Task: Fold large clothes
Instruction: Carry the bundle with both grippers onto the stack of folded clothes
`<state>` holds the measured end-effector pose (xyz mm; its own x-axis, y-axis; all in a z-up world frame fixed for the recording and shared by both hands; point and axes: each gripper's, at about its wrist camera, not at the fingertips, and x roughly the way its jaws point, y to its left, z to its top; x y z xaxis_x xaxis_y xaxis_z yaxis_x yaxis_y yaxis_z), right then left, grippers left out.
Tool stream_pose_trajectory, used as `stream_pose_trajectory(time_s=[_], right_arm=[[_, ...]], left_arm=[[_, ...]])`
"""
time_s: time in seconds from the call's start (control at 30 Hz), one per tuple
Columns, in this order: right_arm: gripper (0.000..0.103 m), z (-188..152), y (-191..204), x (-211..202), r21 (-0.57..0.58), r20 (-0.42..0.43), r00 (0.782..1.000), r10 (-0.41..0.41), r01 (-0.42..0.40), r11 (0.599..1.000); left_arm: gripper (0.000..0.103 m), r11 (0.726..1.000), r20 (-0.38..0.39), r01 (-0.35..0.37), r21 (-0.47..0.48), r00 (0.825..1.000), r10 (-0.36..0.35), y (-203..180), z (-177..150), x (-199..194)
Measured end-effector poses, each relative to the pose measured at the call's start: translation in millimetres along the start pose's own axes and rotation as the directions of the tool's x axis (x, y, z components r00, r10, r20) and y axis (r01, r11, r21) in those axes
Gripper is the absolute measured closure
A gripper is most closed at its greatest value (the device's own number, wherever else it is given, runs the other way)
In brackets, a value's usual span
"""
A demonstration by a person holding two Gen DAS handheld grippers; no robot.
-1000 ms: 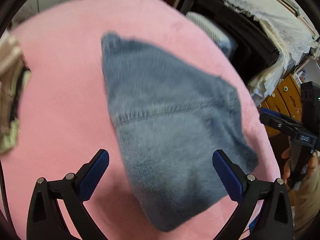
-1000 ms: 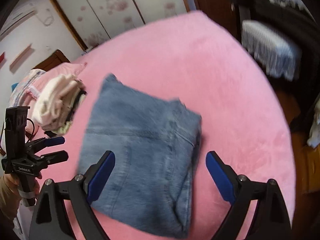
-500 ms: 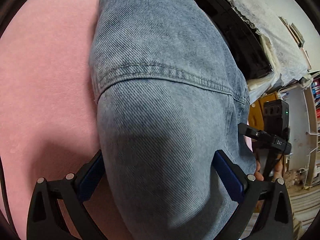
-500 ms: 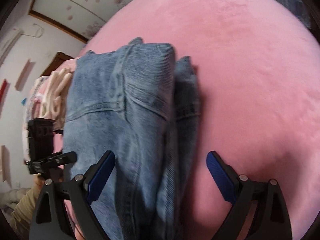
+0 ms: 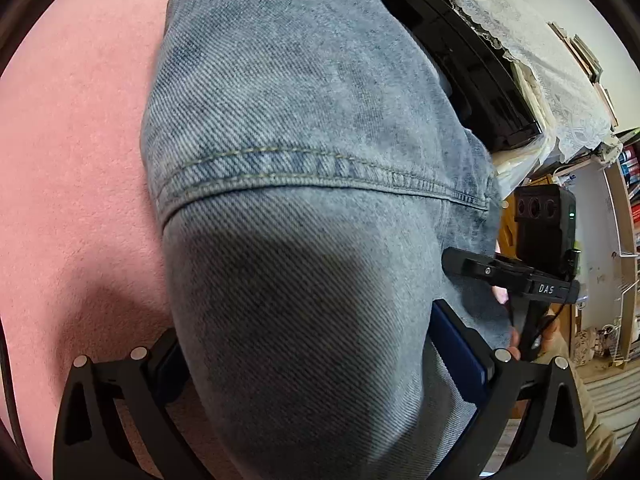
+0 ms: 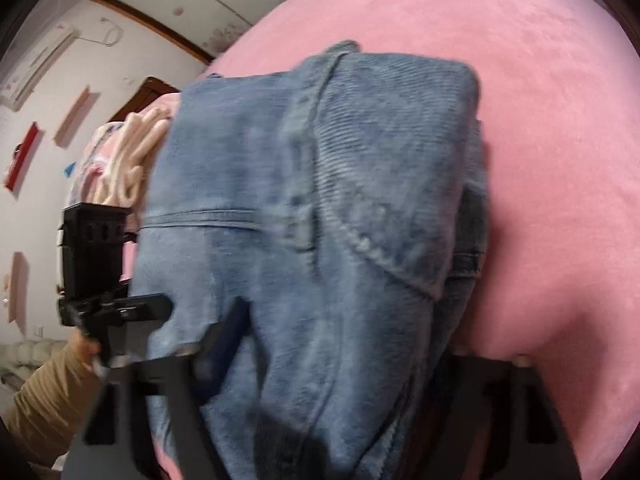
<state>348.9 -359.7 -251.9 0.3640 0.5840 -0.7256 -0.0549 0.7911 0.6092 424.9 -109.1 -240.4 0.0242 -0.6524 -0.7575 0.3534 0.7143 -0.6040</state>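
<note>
My left tongs (image 5: pixel 316 364) are wide, one arm on each side of the folded jeans (image 5: pixel 320 200), and I cannot tell if they squeeze yet. My right tongs (image 6: pixel 332 344) have just been closing around the jeans. They lie on the pink bed (image 6: pixel 560 160), already folded small. Next I think I lift them onto the pile (image 6: pixel 128 160).

Both grippers have dropped onto the folded jeans (image 5: pixel 312 208) — the right gripper (image 6: pixel 340 344) has just been closing around the bundle, now between both pairs of jaws.
</note>
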Motion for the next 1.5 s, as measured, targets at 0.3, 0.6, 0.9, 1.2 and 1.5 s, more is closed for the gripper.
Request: stream_pose_trajectory(time_s=[0.3, 0.6, 0.9, 1.2, 1.5], right_arm=[[0.071, -17.3, 35.7, -37.0, 0.008, 0.121, 0.992, -0.021, 0.02, 1.0], [0.074, -68.9, 126.2, -63.3, -0.018, 0.088, 0.994, -0.06, 0.062, 0.998], [0.075, -88.0, 248.7, -54.6, -0.086, 0.055, 0.997, 0.049, -0.044, 0.995], [0.075, 6.5, 423.0, -2.8, -0.217, 0.089, 0.978, 0.187, -0.164, 0.962], [0.075, 150.5, 536.9, 120.9, -0.222, 0.135, 0.954, 0.267, -0.233, 0.947]], left_arm=[[0.03, 0.996, 0.054, -0.069, 0.062, 0.996, 0.066, -48.5, -14.6, -35.6], [0.032, 0.997, 0.004, -0.063, 0.047, 0.998, 0.063, -72.6, -66.8, -115.8], [0.032, 0.99, 0.031, -0.137, 0.036, 0.99, 0.136, -68.2, -101.3, -258.8], [0.032, 0.959, 0.157, -0.275, 0.061, 0.952, 0.263, -19.4, -26.3, -445.0], [0.03, 0.922, 0.217, -0.387, 0.002, 0.9, 0.377, 89.7, 111.8, -541.1]])
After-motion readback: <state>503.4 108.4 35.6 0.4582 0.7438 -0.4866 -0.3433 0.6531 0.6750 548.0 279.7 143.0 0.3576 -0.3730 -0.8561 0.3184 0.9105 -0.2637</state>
